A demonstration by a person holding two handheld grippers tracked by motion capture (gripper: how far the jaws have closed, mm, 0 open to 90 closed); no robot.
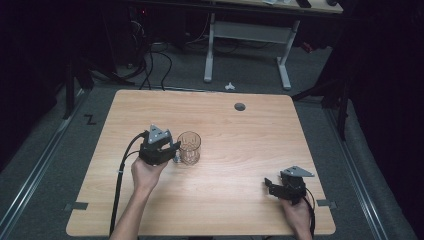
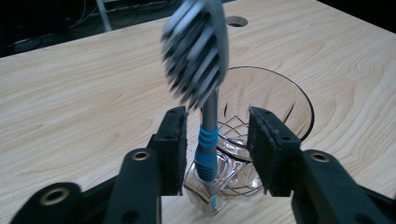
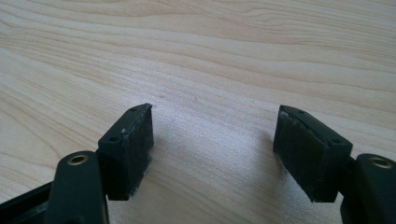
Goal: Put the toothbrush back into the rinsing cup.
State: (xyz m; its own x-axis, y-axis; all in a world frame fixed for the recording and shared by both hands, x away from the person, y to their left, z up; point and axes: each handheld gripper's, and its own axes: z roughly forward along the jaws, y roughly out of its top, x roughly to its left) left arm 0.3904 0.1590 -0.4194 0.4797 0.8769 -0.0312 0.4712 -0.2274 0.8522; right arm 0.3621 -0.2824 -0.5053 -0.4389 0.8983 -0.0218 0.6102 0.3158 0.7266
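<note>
We hold our left gripper (image 2: 215,140) with its jaws let go on both sides of the toothbrush (image 2: 205,88), which stands in the glass (image 1: 189,148) near the worktop's (image 1: 240,200) middle. Our right gripper (image 3: 212,149) rests by the near right corner, jaws wide apart, holding nothing.

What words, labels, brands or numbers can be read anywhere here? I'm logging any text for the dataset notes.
None can be read. The toothbrush, the glass and both grippers, left gripper and right gripper, show no lettering. A black Z-shaped mark lies on the floor left of the table; it is a tape mark, not clearly a letter.
</note>
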